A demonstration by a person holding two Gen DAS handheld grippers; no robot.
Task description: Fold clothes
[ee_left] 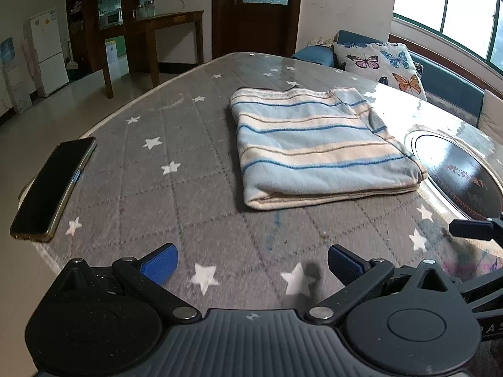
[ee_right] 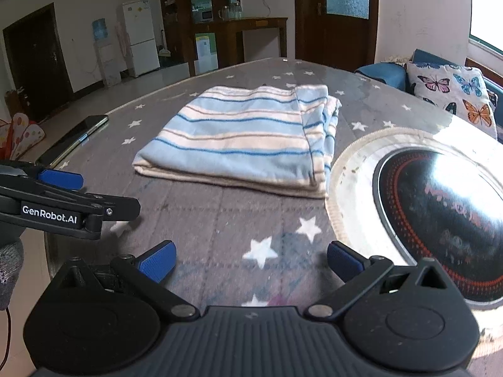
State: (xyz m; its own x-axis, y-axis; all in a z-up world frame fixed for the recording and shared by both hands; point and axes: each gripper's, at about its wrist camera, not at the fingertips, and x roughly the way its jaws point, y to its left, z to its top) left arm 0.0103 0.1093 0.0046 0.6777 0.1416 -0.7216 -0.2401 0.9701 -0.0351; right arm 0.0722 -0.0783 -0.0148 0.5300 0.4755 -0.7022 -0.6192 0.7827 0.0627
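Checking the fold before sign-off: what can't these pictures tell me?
- Striped garment: garment type and inner layers, hidden by its own folds, both views.
- Round black plate: lettering washed out by glare, right wrist view; cut by the edge, left wrist view.
- Phone: screen dark.

cooktop (ee_left: 465, 172) cut by edge; its lettering blurred
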